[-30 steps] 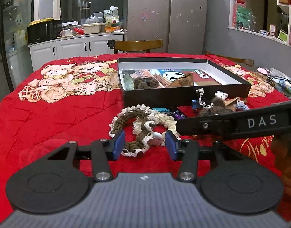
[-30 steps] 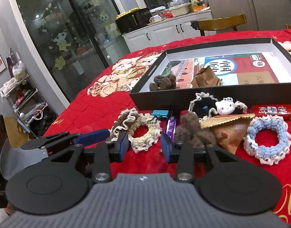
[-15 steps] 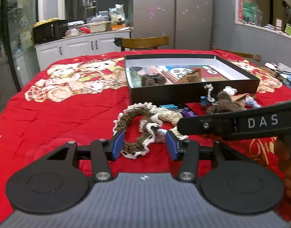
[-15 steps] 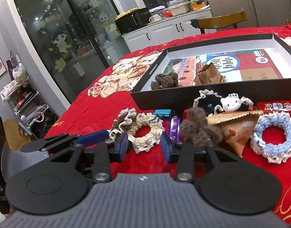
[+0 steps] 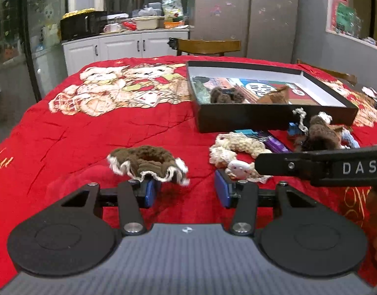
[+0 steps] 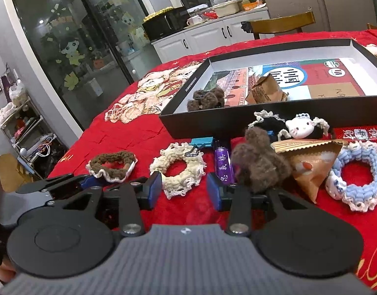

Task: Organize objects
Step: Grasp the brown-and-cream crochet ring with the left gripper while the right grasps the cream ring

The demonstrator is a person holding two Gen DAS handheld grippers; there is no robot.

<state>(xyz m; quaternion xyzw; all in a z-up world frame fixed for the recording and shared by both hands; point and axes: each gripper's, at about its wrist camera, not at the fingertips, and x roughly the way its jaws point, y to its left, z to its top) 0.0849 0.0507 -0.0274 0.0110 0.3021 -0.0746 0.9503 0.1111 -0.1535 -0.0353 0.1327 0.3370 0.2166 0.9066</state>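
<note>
A brown scrunchie with white trim (image 5: 146, 163) (image 6: 112, 166) lies on the red cloth, draped over the left finger of my open left gripper (image 5: 186, 191). A cream scrunchie (image 5: 237, 147) (image 6: 178, 169) lies to its right, apart from it. My right gripper (image 6: 184, 191) is open and empty just before the cream scrunchie; it crosses the left wrist view as a black bar (image 5: 323, 164). A black box (image 5: 269, 113) (image 6: 262, 120) holds a brown fluffy piece (image 6: 205, 98) and a paper packet (image 6: 267, 91).
In front of the box lie a brown fluffy scrunchie (image 6: 259, 162), a gold packet (image 6: 311, 164), a blue-white scrunchie (image 6: 358, 174), a black scrunchie with a cat charm (image 6: 299, 127), a purple stick (image 6: 222, 162) and a blue clip (image 6: 203, 141). A chair (image 5: 208, 46) stands behind the table.
The brown scrunchie has been pulled left, away from the cream one, and now hangs over my left gripper's left finger. The left gripper has shifted left. The right gripper stayed about in place.
</note>
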